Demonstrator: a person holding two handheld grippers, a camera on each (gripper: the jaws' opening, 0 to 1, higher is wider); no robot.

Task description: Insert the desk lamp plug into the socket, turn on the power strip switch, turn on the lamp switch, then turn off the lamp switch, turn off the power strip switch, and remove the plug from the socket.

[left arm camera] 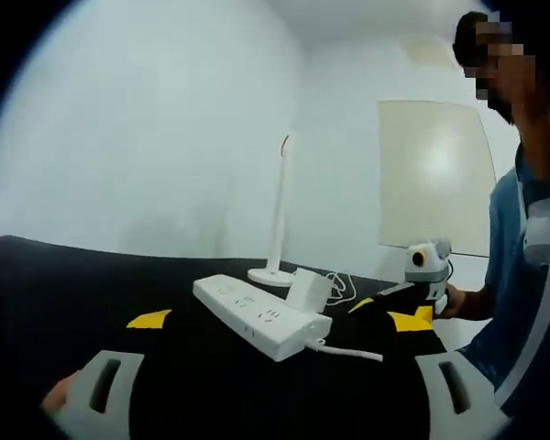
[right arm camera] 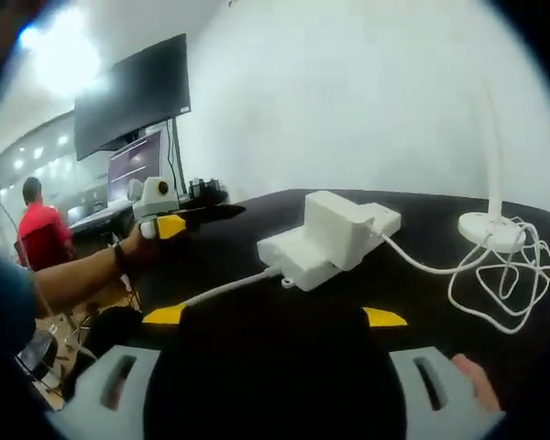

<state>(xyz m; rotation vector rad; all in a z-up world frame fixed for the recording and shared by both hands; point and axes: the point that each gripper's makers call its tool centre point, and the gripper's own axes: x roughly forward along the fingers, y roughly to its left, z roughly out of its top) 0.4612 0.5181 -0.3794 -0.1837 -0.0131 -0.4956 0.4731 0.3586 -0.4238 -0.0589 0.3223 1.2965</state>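
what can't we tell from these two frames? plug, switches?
- Power strip switch: too small and blurred, left gripper view.
- Plug prongs: hidden behind adapter, right gripper view.
- Lamp head: washed out against wall.
- Lamp switch: too small, both views.

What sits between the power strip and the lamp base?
In the left gripper view, the white plug adapter stands plugged into the power strip, between it and the lamp base.

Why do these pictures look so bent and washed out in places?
Left gripper view: fisheye lens curves the black table; soft blur on the white power strip. Right gripper view: ceiling light glare blows out the top left; the white lamp stem bows.
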